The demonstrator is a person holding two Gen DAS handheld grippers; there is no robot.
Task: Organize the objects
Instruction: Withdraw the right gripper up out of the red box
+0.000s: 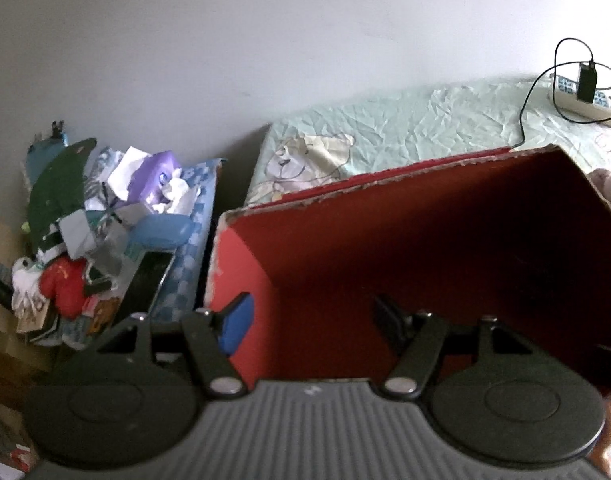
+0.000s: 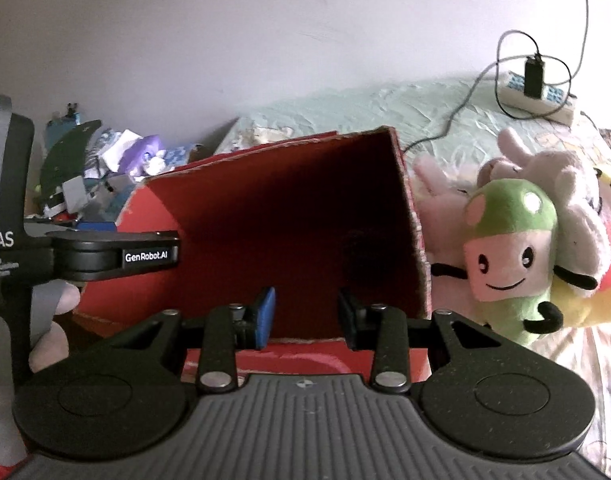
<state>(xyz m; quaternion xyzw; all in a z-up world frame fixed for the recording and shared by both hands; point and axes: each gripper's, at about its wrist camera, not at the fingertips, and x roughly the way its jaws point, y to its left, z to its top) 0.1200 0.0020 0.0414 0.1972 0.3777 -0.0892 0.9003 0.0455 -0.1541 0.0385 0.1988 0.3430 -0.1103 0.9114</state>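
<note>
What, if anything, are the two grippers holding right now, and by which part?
Nothing is visibly gripped. The left gripper straddles the left wall of the red box with its pads apart; the right gripper is open over the near rim, empty.

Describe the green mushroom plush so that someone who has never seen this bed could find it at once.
Start at the red cardboard box lying open on the bed; the soft toys are piled beside its right wall. The mushroom plush is the front one of the pile. It alone has a green cap with pale pink spots, above a pale pink face with a stitched smile, while its neighbours are white, pink and yellow.
</note>
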